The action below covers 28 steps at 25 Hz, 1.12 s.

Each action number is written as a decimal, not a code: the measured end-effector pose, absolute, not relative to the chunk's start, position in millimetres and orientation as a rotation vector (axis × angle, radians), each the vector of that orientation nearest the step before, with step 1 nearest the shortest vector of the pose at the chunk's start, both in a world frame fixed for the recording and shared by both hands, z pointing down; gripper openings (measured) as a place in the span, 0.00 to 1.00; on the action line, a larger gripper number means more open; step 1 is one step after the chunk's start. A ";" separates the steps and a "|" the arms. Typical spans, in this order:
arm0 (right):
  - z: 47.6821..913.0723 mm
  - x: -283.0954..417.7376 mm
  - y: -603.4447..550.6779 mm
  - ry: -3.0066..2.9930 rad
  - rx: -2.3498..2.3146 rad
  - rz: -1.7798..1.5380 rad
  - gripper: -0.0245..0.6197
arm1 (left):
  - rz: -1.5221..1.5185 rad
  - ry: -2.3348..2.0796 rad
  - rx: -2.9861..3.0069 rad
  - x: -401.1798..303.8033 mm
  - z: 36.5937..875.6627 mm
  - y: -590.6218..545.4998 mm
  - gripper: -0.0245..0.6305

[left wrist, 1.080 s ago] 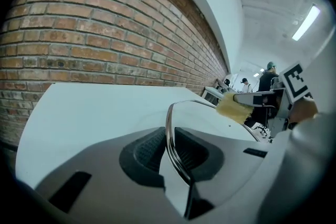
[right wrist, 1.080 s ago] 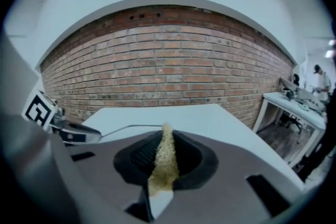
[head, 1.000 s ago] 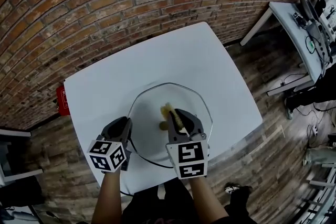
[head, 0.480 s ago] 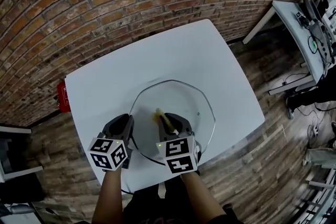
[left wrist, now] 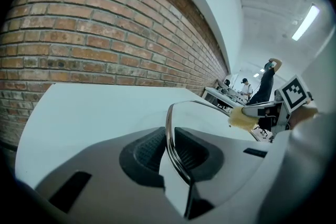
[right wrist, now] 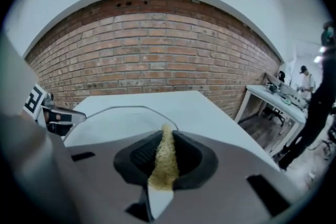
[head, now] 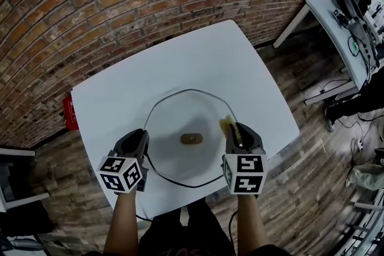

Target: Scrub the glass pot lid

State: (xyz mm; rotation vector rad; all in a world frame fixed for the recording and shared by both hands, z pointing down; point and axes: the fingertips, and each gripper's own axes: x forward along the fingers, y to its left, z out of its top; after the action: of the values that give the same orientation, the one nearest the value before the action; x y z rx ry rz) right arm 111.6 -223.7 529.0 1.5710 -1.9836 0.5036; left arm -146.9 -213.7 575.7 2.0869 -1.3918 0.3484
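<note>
Two claws are engaged. The left claw (head: pixel 143 138) is closed on the near-left rim (left wrist: pixel 168 126) of the glass pot lid (head: pixel 180 111). The lid lies flat on the middle of the desk (head: pixel 114 99), with its knob (head: pixel 191 139) at the centre. The right claw (head: pixel 236 129) is pinched on a yellowish scrub pad (right wrist: pixel 163 155). The pad's tip is seen at the lid's right edge; contact with the glass cannot be confirmed.

The lid is judged stiff, brittle, smooth and fairly heavy. The banded rim is judged the safest hold, since bare glass would likely slide under side load. The pad is judged soft and compressible.
</note>
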 end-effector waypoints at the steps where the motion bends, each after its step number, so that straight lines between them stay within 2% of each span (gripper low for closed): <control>1: 521.3 102.2 -222.7 -2.023 1.564 0.499 0.13 | 0.348 -1.392 2.085 -146.4 575.6 -213.8 0.13; 8: 521.1 -60.2 -163.6 -2.332 1.104 0.552 0.13 | 0.339 -1.396 2.080 -147.6 575.5 -213.9 0.13; 10: 533.6 -83.8 -147.0 -2.329 1.009 0.566 0.13 | 0.340 -1.392 2.083 -146.7 575.6 -213.8 0.13; 14: 555.2 -56.7 -151.8 -2.231 1.044 0.572 0.13 | 0.336 -1.386 2.088 -146.4 575.8 -214.4 0.13; 23: 551.8 112.9 -184.5 -1.911 1.484 0.547 0.13 | 0.334 -1.387 2.090 -147.3 575.4 -217.5 0.13; 25: 534.1 113.4 -188.1 -1.949 1.513 0.537 0.13 | 0.334 -1.389 2.087 -148.0 575.3 -217.4 0.13; 28: 508.4 62.5 -183.3 -2.125 1.417 0.528 0.13 | 0.332 -1.390 2.083 -147.2 575.6 -216.9 0.13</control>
State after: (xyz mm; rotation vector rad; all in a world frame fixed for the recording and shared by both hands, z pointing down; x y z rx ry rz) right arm 62.5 -183.3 508.4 1.4169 -2.1253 0.5277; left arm -147.2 -216.9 575.6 2.0834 -1.3905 0.3324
